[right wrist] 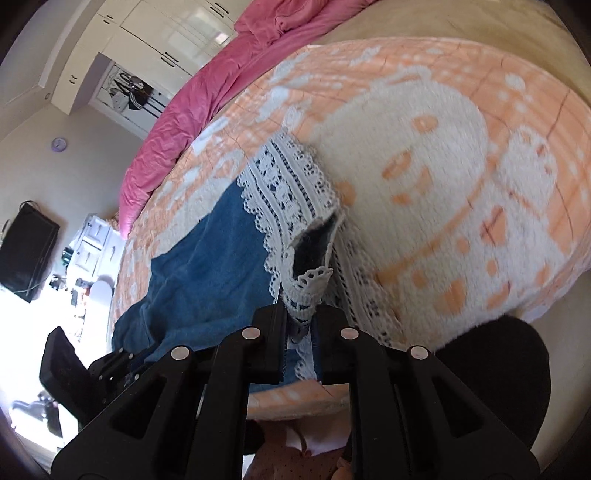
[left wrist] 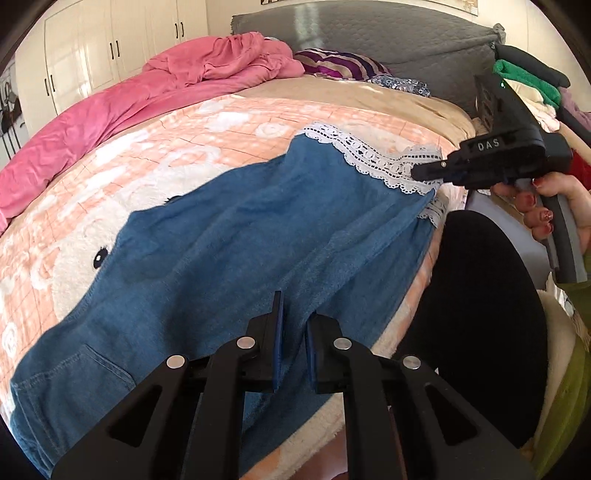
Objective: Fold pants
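Blue denim pants (left wrist: pixel 236 251) with white lace hems (left wrist: pixel 373 155) lie spread on a peach and white blanket (left wrist: pixel 110 192) on the bed. My left gripper (left wrist: pixel 293 325) hovers just above the near edge of the pants with a narrow gap between its jaws and nothing in it. My right gripper (right wrist: pixel 300 317) is shut on the lace hem (right wrist: pixel 306 291) of one leg and lifts it slightly; it shows at the right of the left wrist view (left wrist: pixel 417 172). The pants also show in the right wrist view (right wrist: pixel 207 258).
A pink duvet (left wrist: pixel 110 110) lies along the bed's far side. A striped pillow (left wrist: pixel 340 64) and a grey headboard (left wrist: pixel 369 33) are at the back. Stacked clothes (left wrist: pixel 528 85) sit at right. A black round object (left wrist: pixel 480 314) is by the bed edge.
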A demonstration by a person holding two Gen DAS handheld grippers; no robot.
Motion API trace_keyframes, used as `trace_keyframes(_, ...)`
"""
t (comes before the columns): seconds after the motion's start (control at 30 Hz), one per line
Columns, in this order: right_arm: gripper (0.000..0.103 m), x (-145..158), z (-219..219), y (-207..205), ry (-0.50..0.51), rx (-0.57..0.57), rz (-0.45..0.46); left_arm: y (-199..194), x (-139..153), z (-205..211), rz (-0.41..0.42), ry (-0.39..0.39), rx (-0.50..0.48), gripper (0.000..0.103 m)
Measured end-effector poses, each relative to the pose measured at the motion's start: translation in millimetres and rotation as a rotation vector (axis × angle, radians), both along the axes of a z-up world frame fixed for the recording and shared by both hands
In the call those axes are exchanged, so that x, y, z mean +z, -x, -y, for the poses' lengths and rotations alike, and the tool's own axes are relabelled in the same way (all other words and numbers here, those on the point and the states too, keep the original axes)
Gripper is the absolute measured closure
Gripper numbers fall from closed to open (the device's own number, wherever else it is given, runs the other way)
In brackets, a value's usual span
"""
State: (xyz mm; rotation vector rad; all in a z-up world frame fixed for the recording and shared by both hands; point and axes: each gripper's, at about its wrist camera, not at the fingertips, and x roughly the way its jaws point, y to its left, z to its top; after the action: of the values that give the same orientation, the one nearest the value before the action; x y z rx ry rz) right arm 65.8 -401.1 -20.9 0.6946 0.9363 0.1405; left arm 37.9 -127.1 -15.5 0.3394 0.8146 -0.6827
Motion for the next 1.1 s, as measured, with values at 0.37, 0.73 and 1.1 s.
trace_keyframes(0.37,0.095,-7,12,16,0.02,0.028,0.026,13,-14,3,-0.044,-0.024,-0.039,0.093)
trace_keyframes(0.73,0.092,-16,17,22,0.088,0.044,-0.007,14,-19,5,-0.066,-0.079,-0.075,0.093)
trace_keyframes(1.1,0.077,43,-3,48,0.242,0.114,0.182,30,5,-6,-0.034,0.007,-0.143,0.066)
